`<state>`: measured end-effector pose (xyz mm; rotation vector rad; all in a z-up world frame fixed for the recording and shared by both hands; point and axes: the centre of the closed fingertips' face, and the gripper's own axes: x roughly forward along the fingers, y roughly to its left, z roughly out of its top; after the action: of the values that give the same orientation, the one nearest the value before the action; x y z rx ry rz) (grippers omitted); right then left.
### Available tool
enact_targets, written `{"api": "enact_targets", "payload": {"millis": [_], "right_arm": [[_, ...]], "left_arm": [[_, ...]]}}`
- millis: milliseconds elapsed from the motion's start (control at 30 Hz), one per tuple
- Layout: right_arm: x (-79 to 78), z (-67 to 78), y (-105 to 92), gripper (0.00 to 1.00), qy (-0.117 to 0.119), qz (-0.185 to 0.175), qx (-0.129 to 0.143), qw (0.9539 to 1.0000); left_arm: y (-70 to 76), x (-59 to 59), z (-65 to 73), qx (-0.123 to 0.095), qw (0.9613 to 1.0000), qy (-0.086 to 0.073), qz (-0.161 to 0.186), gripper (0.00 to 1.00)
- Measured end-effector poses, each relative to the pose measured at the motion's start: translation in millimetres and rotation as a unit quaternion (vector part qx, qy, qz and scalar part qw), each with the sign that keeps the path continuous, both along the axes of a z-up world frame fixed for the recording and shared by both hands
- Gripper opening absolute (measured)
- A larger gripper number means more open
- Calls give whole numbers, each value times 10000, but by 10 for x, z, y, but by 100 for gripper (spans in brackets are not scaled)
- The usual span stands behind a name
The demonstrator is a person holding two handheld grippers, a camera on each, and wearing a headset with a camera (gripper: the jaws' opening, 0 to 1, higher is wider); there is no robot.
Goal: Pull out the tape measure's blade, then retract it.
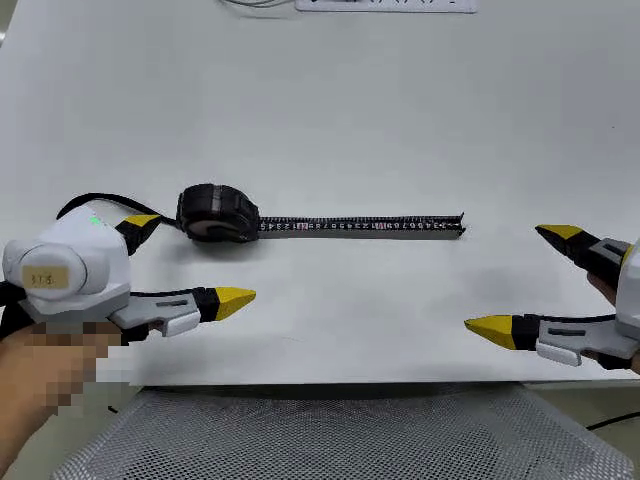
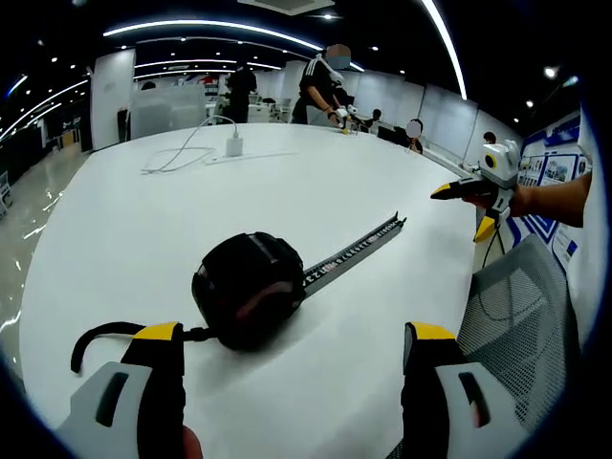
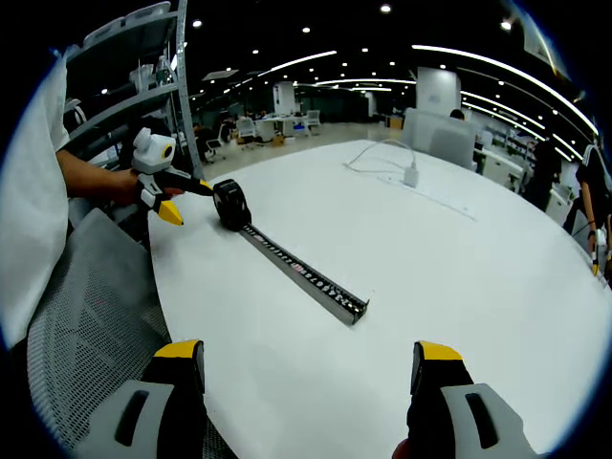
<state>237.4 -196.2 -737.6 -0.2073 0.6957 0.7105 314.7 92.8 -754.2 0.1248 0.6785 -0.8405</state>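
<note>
The blade (image 1: 360, 225) lies out of the tape measure case (image 1: 217, 213); left gripper (image 1: 195, 258) beside the case, right gripper (image 1: 505, 278) well apart from it, both wide open, empty. Retraction next, perhaps unlocking first.

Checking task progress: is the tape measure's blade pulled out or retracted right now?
Out. The blade lies extended flat on the table from the black case; the left tool and right tool are open, holding nothing.
</note>
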Motion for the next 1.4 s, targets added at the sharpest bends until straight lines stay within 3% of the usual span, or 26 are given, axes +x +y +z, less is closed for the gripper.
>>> {"api": "enact_targets", "payload": {"millis": [700,900,1033,1400], "right_arm": [[113,-68,-22,84,3,-16,-38,10000],[129,-73,-13,83,2,11,-45,10000],[148,-78,-20,81,-8,31,-62,10000],[208,-118,-19,71,50,229,-119,9997]], "left_arm": [[-153,126,-55,-56,9998,91,182,91],[-157,182,-69,-85,9993,79,365,89],[-163,228,-49,-261,9974,122,659,88],[-138,300,-50,-294,9939,90,1055,81]]}}
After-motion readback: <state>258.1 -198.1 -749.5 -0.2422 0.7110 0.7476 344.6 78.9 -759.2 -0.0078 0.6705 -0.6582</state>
